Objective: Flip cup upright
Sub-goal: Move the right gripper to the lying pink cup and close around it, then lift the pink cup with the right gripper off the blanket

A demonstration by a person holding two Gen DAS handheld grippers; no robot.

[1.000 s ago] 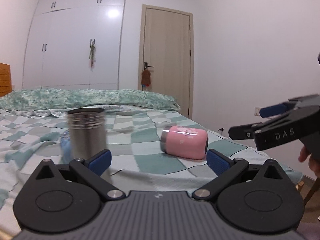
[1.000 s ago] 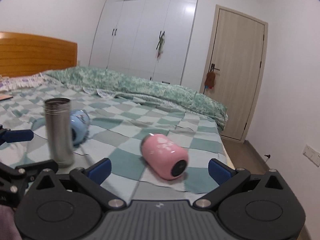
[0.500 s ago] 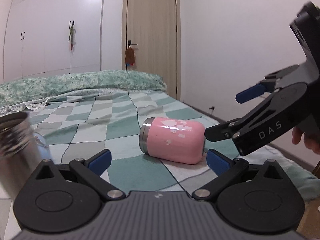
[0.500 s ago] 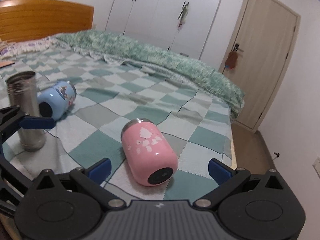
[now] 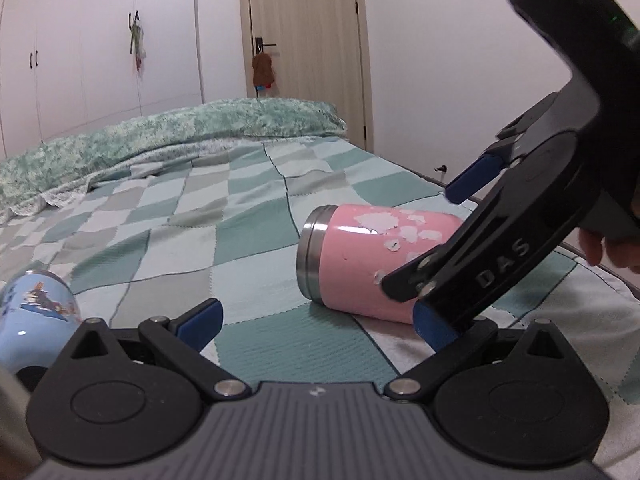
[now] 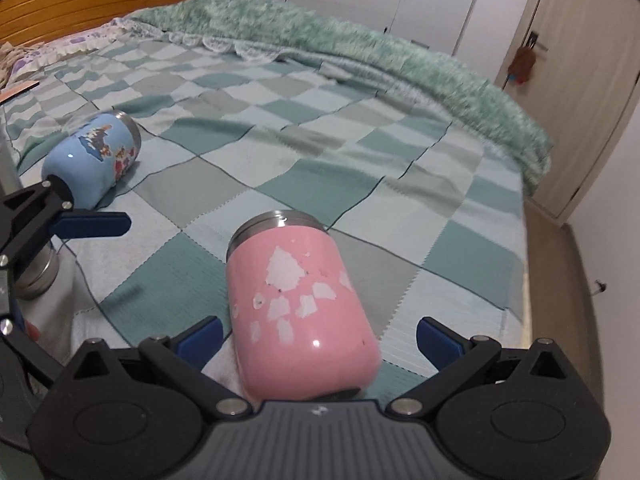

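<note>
A pink cup (image 6: 302, 314) with white petal marks lies on its side on the checked bedspread, steel rim pointing away from the right wrist camera. My right gripper (image 6: 318, 338) is open, with the cup's base end between its blue pads, not clamped. In the left wrist view the pink cup (image 5: 360, 264) lies ahead to the right, and the right gripper (image 5: 452, 252) straddles its base end from above. My left gripper (image 5: 318, 320) is open and empty, short of the cup.
A light blue cartoon cup (image 6: 94, 158) lies on its side to the left, also in the left wrist view (image 5: 34, 316). A steel flask (image 6: 34, 276) stands at the left. The bed's right edge (image 6: 528, 280) drops to the floor. A folded green quilt (image 6: 360, 52) lies at the back.
The right gripper has come down and forward so its open fingers now flank the pink cup. The left gripper has swung right and closer; the steel flask has slid out of its view.
</note>
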